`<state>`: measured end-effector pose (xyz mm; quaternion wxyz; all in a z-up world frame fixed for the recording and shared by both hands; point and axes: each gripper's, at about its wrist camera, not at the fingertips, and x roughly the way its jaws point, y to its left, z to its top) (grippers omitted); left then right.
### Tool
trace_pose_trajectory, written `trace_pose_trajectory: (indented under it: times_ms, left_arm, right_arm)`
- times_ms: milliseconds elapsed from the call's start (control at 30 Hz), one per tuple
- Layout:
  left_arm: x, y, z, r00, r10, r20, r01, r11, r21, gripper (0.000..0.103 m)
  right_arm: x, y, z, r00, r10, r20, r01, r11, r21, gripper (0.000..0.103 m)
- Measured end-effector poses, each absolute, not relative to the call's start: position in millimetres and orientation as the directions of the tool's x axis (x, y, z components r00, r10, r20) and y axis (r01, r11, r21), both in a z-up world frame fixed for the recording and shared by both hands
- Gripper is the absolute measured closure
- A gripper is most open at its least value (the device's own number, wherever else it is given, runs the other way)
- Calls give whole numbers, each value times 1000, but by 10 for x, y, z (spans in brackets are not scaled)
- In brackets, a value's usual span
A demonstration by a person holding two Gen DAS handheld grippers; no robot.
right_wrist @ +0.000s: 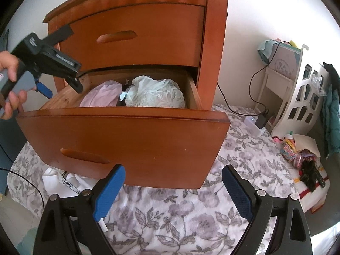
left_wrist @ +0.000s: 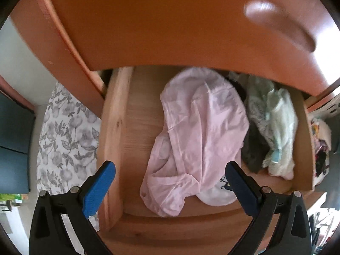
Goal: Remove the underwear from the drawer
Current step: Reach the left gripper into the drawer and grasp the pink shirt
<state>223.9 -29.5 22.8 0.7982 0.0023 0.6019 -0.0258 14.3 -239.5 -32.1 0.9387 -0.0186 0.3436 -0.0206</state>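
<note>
Left gripper [left_wrist: 170,170]: wide open, holding nothing, hanging over the open wooden drawer [left_wrist: 112,114].
Pink soft underwear [left_wrist: 197,136]: lying in the drawer, right below and between the left gripper's blue fingers [left_wrist: 99,189].
Pale green lacy underwear [left_wrist: 276,127]: bunched up just to the right of the pink one.
Right gripper [right_wrist: 173,191]: wide open, empty, in front of the drawer over the flowery bedsheet [right_wrist: 191,216].

The upper drawer front [left_wrist: 170,21] is blurred in the left wrist view; a dark garment [left_wrist: 252,148] lies half buried between the pink underwear [left_wrist: 197,131] and pale lace pieces [left_wrist: 276,127]; the person's hand [right_wrist: 9,85] is cut off at the frame's edge.
</note>
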Motion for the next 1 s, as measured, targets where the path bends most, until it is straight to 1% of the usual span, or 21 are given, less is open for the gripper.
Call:
trace_pose_trajectory:
  times_ms: [67, 167, 300, 567, 800, 833, 867, 933, 1000]
  left_arm:
    - [2296, -362, 124, 238, -34, -971, 60, 998, -20, 0]
    - [2375, -464, 13, 192, -58, -980, 94, 995, -41, 0]
    - [2453, -587, -71, 173, -27, -984, 117, 993, -6, 0]
    - [2607, -853, -174, 121, -30, -992, 141, 990, -12, 0]
    - [2665, -1036, -241, 123, 30, -992, 148, 988, 48, 1]
    - [2661, -1018, -225, 130, 47, -990, 150, 987, 67, 6]
    - [2660, -998, -203, 135, 61, -989, 150, 985, 81, 15]
    - [2693, -925, -209, 126, 53, -991, 137, 988, 70, 19]
    - [2712, -856, -212, 125, 55, -991, 118, 991, 70, 19]
  right_arm:
    - [153, -2400, -327, 760, -50, -648, 26, 999, -46, 9]
    - [166, -2409, -339, 756, -48, -653, 27, 999, -42, 9]
    - [174, -2409, -347, 753, -46, -657, 25, 999, -41, 9]
    - [207, -2419, -377, 742, -42, -669, 26, 999, -34, 9]
    - [217, -2457, -388, 738, -38, -674, 32, 999, -20, 9]
    - [218, -2461, -390, 738, -37, -674, 34, 999, -18, 9]
    - [217, -2465, -390, 737, -37, -674, 35, 999, -16, 9]
    - [216, -2468, -390, 738, -36, -674, 36, 999, -14, 9]
    - [214, -2470, -389, 738, -36, -673, 37, 999, -13, 9]
